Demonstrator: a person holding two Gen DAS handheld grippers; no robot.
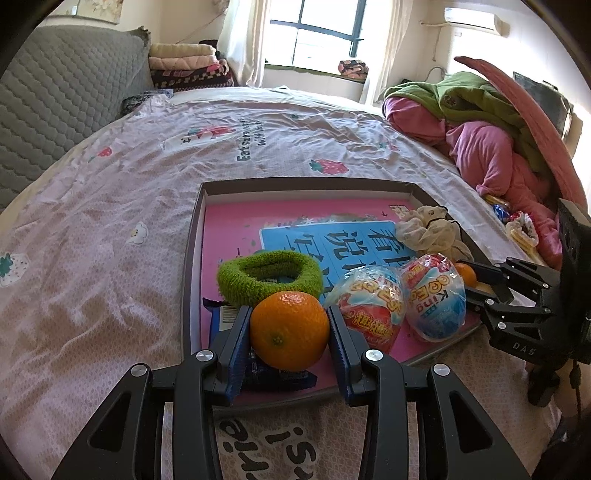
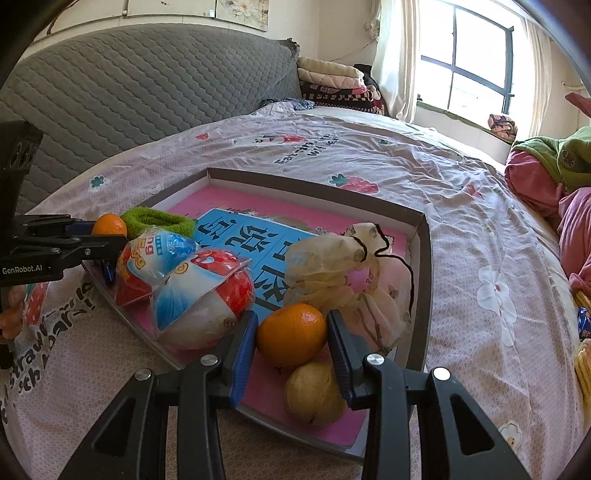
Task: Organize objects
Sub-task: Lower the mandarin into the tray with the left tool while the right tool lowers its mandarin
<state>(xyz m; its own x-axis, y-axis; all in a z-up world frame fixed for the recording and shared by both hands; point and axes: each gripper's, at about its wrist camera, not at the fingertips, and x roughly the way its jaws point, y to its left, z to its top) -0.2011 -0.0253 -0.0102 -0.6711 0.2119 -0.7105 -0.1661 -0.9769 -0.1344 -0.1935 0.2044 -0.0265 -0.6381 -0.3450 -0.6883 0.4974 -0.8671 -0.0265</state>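
A shallow grey-rimmed tray [image 1: 192,236] with a pink printed floor is seen lying flat on a bed [image 1: 110,229], its long sides running away from the cameras toward the window [image 1: 314,29].

An orange [image 1: 290,330] is clamped between the blue pads of the left gripper [image 1: 290,332], whose jaws are partly closed and pressed against both of its sides. The fruit sits at the tray's near left end, over a dark blue snack packet [image 1: 221,317], with its stem dimple turned toward the camera and slightly down. Just behind it a green fuzzy hair band [image 1: 269,275] is laid flat, its opening facing up.

A second orange [image 2: 291,334] is gripped the same way by the right gripper [image 2: 291,336], jaws partly closed on its flanks, at the tray's near right end. Its stem end cannot be made out. A yellowish round fruit [image 2: 314,393] lies just below it on the tray floor; whether the two touch cannot be told.

Two egg-shaped toys in clear wrappers [image 2: 199,291] are laid side by side between the two oranges. Their long axes run roughly level. A cream gauze pouch [image 2: 332,273] with a black drawstring is crumpled at the far right.

The bed is covered by a pale pink sheet printed with strawberries and lettering. A grey quilted headboard [image 2: 147,92] stands behind it, folded blankets [image 2: 332,81] are stacked beside the headboard, and pink and green bedding [image 1: 480,122] is heaped at the right edge.
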